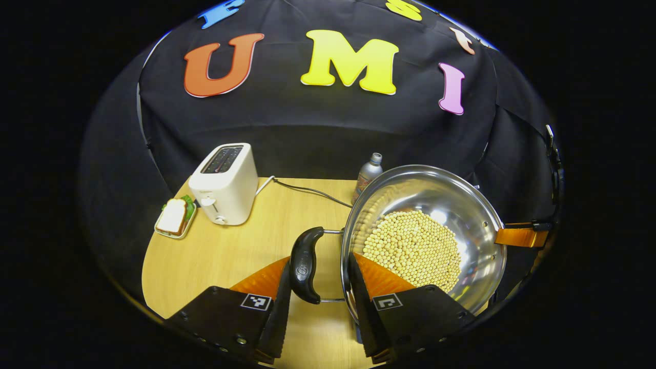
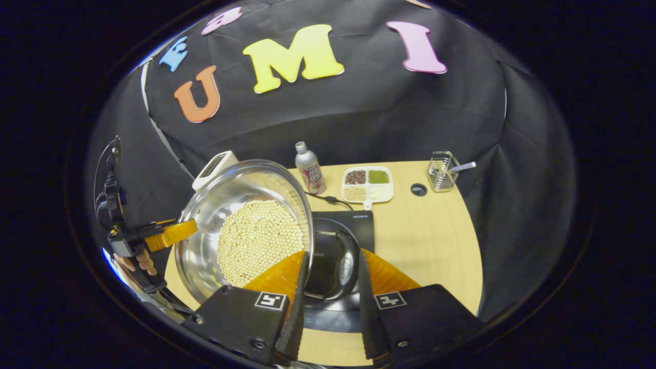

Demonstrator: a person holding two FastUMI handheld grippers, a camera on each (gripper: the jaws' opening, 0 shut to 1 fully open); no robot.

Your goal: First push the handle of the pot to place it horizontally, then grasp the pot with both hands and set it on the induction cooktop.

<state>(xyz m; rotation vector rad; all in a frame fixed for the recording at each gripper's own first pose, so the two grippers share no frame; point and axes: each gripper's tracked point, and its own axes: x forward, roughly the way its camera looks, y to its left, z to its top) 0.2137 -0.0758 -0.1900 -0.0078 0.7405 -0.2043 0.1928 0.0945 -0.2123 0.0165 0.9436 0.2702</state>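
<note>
A steel pot (image 1: 464, 205) holding pale soybeans (image 1: 412, 248) looks tilted and raised off the wooden table (image 1: 230, 256). My left gripper (image 1: 320, 258) is shut on the pot, one finger outside the black side handle (image 1: 306, 264) and the other at the rim. A finger (image 1: 520, 237) of the right gripper shows at the far rim. In the right gripper view, my right gripper (image 2: 333, 252) clamps the pot (image 2: 205, 225) the same way across its other handle (image 2: 344, 266), above the black induction cooktop (image 2: 359, 223). The left gripper's finger (image 2: 171, 233) reaches the opposite rim.
A white toaster (image 1: 225, 184) and a sandwich tray (image 1: 175, 218) stand at the table's left. A bottle (image 2: 309, 168), a divided dish of beans (image 2: 367, 184) and a wire holder (image 2: 443, 171) line the back edge. A hand (image 2: 141, 264) holds the left gripper.
</note>
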